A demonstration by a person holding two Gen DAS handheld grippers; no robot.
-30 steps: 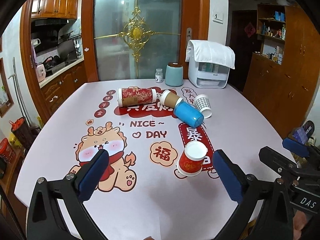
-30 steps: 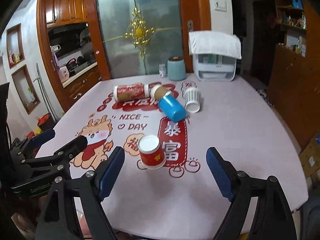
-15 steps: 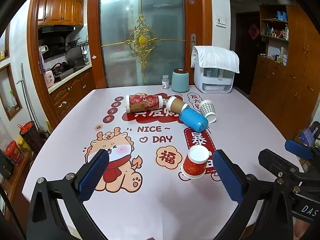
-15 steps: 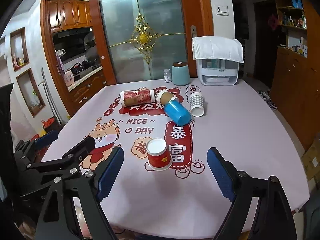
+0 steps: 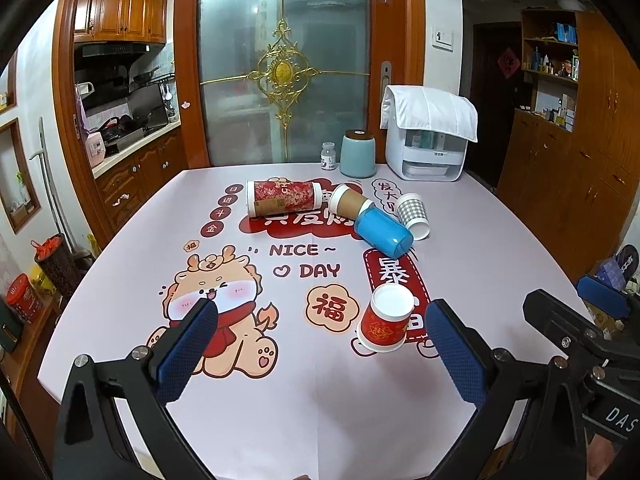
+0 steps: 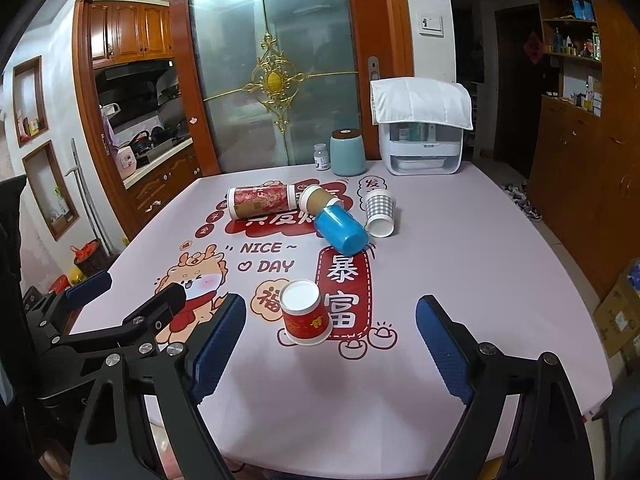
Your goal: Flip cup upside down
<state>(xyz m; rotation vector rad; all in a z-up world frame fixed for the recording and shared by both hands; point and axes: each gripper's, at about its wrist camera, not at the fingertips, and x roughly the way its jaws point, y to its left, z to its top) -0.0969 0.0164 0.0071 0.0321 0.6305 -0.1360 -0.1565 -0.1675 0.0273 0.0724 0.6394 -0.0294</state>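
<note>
A red paper cup (image 5: 385,323) stands upside down on the printed pink tablecloth, white base up; it also shows in the right wrist view (image 6: 305,317). Farther back lie a blue cup (image 5: 383,231), a brown paper cup (image 5: 347,203), a checked paper cup (image 5: 413,215) and a red cylinder tin (image 5: 280,197), all on their sides. My left gripper (image 5: 320,354) is open and empty, held above the near table edge. My right gripper (image 6: 328,350) is open and empty, just short of the red cup. The left gripper shows in the right wrist view (image 6: 128,304).
A teal canister (image 5: 357,153), a small white bottle (image 5: 328,156) and a white appliance (image 5: 430,140) with a cloth over it stand at the table's far edge. Wooden cabinets (image 5: 568,184) line the right side. A kitchen counter (image 5: 132,152) is at the left.
Both grippers have pulled back and risen away from the table, so the cups look farther off. The red cup stays upside down where it was.
</note>
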